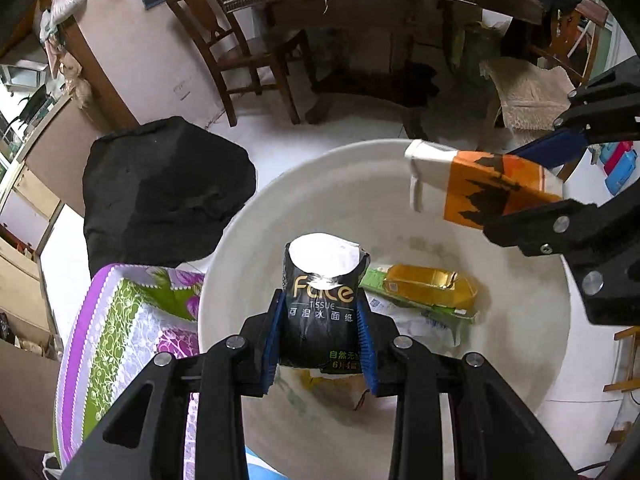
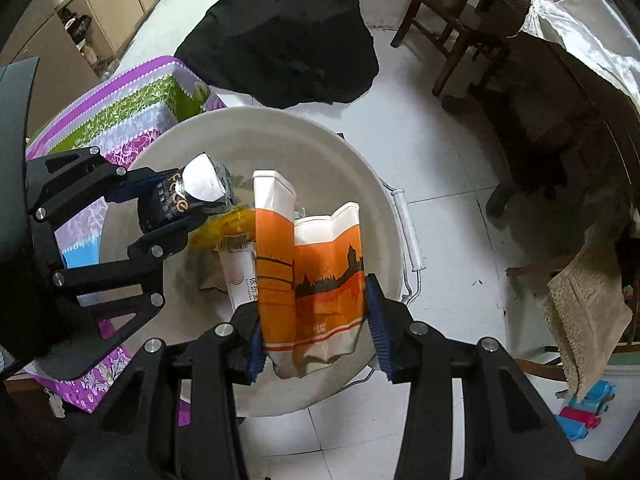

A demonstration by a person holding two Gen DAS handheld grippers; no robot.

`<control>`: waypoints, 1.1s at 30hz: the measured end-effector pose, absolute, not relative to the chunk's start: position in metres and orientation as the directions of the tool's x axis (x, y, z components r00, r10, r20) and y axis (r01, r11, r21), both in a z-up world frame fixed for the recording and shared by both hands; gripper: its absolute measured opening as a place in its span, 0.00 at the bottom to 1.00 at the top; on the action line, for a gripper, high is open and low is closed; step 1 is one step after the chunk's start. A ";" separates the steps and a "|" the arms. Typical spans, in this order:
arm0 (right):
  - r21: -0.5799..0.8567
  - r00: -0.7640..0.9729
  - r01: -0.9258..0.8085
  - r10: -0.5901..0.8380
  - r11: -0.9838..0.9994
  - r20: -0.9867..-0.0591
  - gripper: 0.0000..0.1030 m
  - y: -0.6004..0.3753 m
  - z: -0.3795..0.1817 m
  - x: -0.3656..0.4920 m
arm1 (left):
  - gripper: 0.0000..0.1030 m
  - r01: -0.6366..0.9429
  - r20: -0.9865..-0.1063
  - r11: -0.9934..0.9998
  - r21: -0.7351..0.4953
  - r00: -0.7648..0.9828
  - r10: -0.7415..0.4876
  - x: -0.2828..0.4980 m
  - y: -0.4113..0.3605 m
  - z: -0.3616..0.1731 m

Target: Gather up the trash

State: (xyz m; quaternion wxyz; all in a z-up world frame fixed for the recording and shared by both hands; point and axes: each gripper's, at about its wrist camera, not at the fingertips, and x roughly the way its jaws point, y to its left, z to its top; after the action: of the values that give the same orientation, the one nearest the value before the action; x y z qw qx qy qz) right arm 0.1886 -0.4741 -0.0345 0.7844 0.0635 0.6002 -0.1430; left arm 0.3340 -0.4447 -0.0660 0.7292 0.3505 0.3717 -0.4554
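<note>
My left gripper (image 1: 320, 340) is shut on a black Face tissue pack (image 1: 323, 296) and holds it over a large white basin (image 1: 240, 240). My right gripper (image 2: 316, 320) is shut on an orange and white paper bag (image 2: 316, 264), also held over the basin (image 2: 360, 168). In the left wrist view the bag (image 1: 476, 184) hangs at the right above the rim. In the right wrist view the tissue pack (image 2: 188, 196) is at the left. A yellow wrapper (image 1: 432, 284) and a green packet (image 1: 376, 280) lie in the basin.
A black cushion (image 1: 160, 192) lies on the tiled floor beside the basin. A surface with a purple and green floral cloth (image 1: 120, 320) is at the left. A wooden chair (image 1: 240, 48) and a dark table (image 1: 400, 20) stand beyond. A beige towel (image 2: 580, 304) hangs at the right.
</note>
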 end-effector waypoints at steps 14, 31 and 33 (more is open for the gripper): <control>-0.111 0.234 0.303 -0.186 0.947 -0.954 0.57 -0.479 -0.047 0.196 | 0.52 0.899 -0.857 0.397 0.183 0.345 -0.384 0.357 -0.431 -0.070; -0.075 0.635 0.388 -0.326 0.919 -0.700 0.88 -0.427 0.003 0.101 | 0.90 0.823 -0.559 0.558 0.108 0.514 -0.650 0.298 -0.333 -0.014; -0.072 0.705 0.425 -0.380 0.902 -0.599 0.95 -0.410 0.014 0.072 | 0.95 0.821 -0.485 0.562 0.100 0.533 -0.693 0.277 -0.312 -0.001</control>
State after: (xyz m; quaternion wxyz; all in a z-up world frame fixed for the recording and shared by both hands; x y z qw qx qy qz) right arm 0.0719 -0.4097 0.0135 0.9226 0.0358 0.3162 -0.2180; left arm 0.2767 -0.3122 -0.0006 0.8608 0.1602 0.1998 -0.4398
